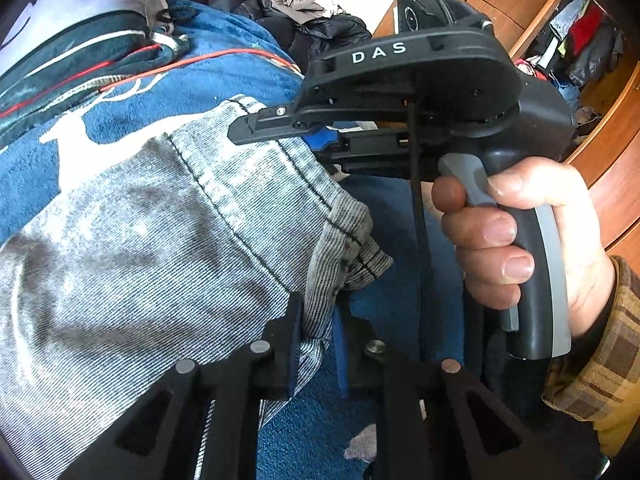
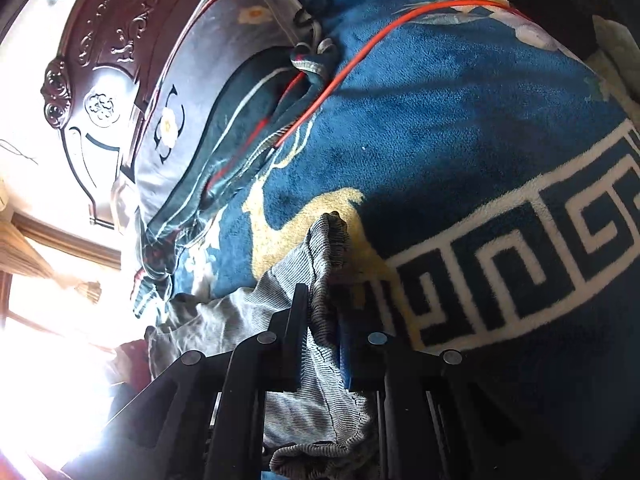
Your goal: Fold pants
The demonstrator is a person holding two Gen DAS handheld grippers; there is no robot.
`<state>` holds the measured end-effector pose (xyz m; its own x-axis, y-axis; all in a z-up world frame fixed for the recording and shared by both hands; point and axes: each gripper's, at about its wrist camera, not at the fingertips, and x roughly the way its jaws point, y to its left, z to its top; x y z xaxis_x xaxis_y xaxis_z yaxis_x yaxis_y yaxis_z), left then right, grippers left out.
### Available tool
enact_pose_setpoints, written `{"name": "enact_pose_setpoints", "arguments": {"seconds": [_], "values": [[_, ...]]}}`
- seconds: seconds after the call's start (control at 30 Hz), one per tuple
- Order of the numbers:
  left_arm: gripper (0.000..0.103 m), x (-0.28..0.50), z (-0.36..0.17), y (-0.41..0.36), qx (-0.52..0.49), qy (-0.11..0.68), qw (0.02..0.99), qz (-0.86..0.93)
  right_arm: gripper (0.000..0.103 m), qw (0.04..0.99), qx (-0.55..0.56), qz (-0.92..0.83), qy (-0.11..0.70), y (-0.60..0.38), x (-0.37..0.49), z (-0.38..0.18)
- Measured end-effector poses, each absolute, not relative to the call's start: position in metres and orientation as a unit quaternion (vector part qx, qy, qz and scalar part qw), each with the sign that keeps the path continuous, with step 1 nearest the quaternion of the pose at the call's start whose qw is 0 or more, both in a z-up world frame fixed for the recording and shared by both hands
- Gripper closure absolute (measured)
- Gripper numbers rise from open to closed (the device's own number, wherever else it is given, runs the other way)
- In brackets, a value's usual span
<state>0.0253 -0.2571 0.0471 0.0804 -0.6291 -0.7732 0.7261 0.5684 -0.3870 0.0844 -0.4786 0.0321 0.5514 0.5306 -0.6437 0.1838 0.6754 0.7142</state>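
**Both hem corners pinched, carry the leg end over evenly**

My left gripper (image 1: pixel 316 340) is clenched on a hem corner of the grey washed-denim pants (image 1: pixel 160 220), bottom centre of the left wrist view. My right gripper (image 2: pixel 324 328) is clamped on the other hem corner, bottom centre of its own view. The pants spread across the left half of the left view, lying on the blue plush deer-pattern blanket (image 2: pixel 440 140) on the bed.

My call for this step:
- keep both grippers level, hem taut between them
- no twist in the leg
- lay hem square onto the waist end before letting go
- risk: thin bite on the left corner may slip
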Motion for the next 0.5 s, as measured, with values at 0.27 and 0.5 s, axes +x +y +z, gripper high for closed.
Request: {"name": "enact_pose_setpoints", "arguments": {"seconds": [0.27, 0.5], "values": [[0.087, 0.012, 0.059, -0.265, 0.071, 0.485, 0.741, -0.459, 0.091, 0.79, 0.404, 0.116, 0.446, -0.475, 0.079, 0.039], [0.087, 0.015, 0.066, -0.259, 0.065, 0.477, 0.746, -0.46, 0.091, 0.798, 0.412, 0.119, 0.423, -0.461, 0.072, 0.049]]}}
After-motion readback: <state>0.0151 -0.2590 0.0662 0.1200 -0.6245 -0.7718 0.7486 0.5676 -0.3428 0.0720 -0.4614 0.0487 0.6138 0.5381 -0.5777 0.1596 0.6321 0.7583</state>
